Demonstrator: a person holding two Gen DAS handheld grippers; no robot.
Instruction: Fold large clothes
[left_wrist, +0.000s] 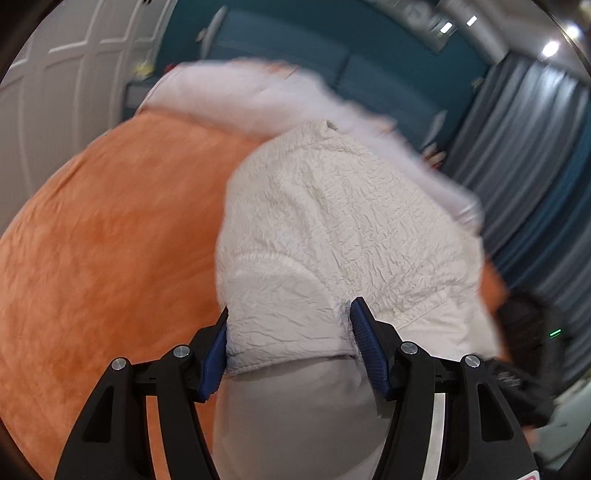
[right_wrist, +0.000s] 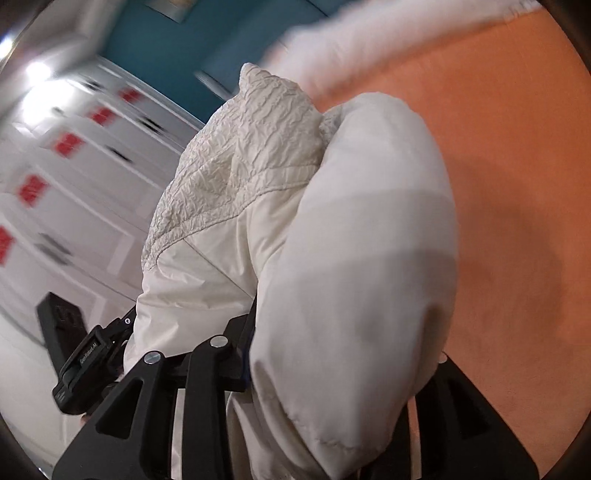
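crinkled matt cream jacket (left_wrist: 332, 229); plush orange blanket (left_wrist: 110, 240).

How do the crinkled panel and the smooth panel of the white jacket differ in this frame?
The crinkled panel of the white jacket is puckered all over with fine wrinkles; the smooth panel is plain and puffy. The crinkled panel sits farther from the right gripper; the smooth panel bulges right over it, hiding its fingertips. Both are off-white, joined at a stitched seam, above the orange cover.

I see the jacket (left_wrist: 332, 229) between my left gripper (left_wrist: 291, 347) fingers, hanging over the bed cover (left_wrist: 110, 240), toward its right edge. Behind it a pillow (left_wrist: 240, 92) lies along the far edge.
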